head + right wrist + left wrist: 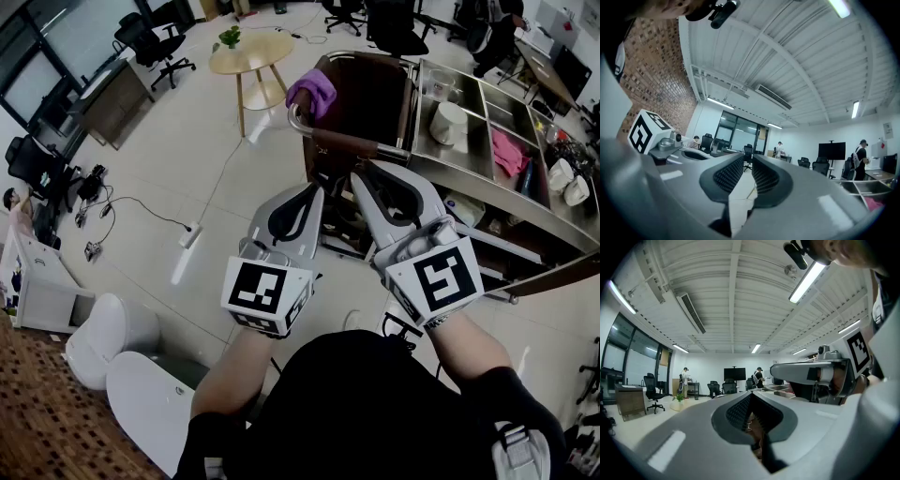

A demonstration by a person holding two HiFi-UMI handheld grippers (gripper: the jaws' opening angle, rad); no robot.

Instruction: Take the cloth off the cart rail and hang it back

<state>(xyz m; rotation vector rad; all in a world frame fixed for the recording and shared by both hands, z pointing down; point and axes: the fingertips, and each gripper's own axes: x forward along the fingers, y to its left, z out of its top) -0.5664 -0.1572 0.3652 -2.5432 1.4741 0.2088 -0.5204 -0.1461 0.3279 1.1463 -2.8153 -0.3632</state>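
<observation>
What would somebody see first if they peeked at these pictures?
Two big grey grippers, left gripper and right gripper, each with a black-and-white marker cube, fill the middle of the head view. Just beyond them a purple cloth hangs on the cart rail, and a pink cloth lies in the steel cart.
</observation>
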